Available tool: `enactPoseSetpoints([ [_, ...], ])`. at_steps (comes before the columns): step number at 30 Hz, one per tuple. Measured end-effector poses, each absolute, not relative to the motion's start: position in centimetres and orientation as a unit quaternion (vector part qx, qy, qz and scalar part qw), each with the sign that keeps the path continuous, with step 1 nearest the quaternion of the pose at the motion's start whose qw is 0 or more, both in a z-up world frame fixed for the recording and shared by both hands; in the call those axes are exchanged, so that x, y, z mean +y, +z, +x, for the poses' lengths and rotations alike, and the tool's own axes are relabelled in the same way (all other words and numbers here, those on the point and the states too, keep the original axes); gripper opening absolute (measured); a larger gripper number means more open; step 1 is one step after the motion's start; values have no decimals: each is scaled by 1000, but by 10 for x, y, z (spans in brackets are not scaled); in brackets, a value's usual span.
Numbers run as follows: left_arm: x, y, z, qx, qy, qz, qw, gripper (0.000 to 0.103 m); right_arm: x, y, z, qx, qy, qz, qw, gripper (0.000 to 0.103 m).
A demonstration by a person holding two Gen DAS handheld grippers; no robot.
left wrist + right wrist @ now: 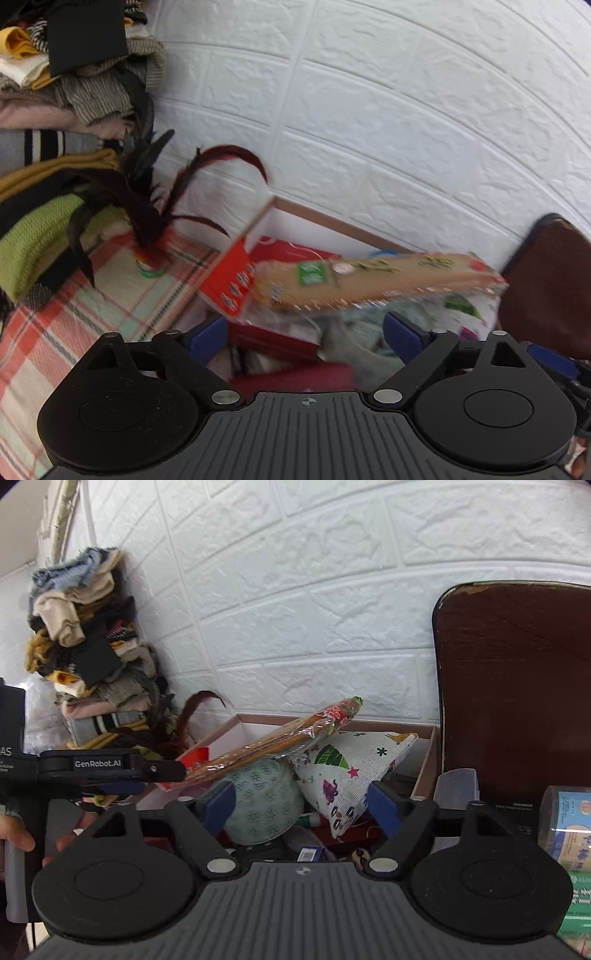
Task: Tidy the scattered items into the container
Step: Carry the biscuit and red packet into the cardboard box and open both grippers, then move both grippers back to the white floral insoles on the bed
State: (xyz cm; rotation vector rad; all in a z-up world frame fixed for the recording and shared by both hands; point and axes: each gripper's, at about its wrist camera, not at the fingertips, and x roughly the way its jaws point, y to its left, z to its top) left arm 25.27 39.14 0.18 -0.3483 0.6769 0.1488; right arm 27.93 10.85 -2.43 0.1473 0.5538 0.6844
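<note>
A cardboard box [325, 218] stands against the white wall and holds several items. A long flat packet in clear wrap [373, 280] lies across the top of the box, blurred in the left wrist view; it also shows in the right wrist view [280, 742], resting on a pale green patterned ball [262, 801] and a printed fabric pouch [351, 771]. My left gripper [306, 332] is open just in front of the packet, not touching it. My right gripper [303, 805] is open and empty before the box [424, 768]. The left gripper's side shows in the right wrist view [122, 771].
A pile of folded clothes [55, 110] stands left of the box, on a checked cloth [55, 332]. A dark feather shuttlecock [147, 229] stands on the cloth beside the box. A brown chair back [517, 686] is at the right. Packaged rolls [569, 834] sit at the far right.
</note>
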Motion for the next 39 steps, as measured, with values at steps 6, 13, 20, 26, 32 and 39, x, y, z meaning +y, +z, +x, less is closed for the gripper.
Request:
enactPoseSetpoints([
  [6,342,14,209,322,33,-168,931,103,66,-26,235,262,339,112,897,97],
  [13,262,-5,163,325,-13,-161,932,103,1,-55,183,294,306,119,897,100],
  [20,183,-52,131,347,-61,-164,922,103,-96,-76,134,305,240,108,915,100],
  [26,119,-89,116,384,-104,-155,904,102,-172,-101,114,341,169,136,915,100],
  [32,72,-110,112,411,-152,-140,888,89,-205,-121,107,355,136,147,913,100],
  [39,28,-123,126,434,-196,-89,875,71,-217,-139,117,365,138,152,908,99],
])
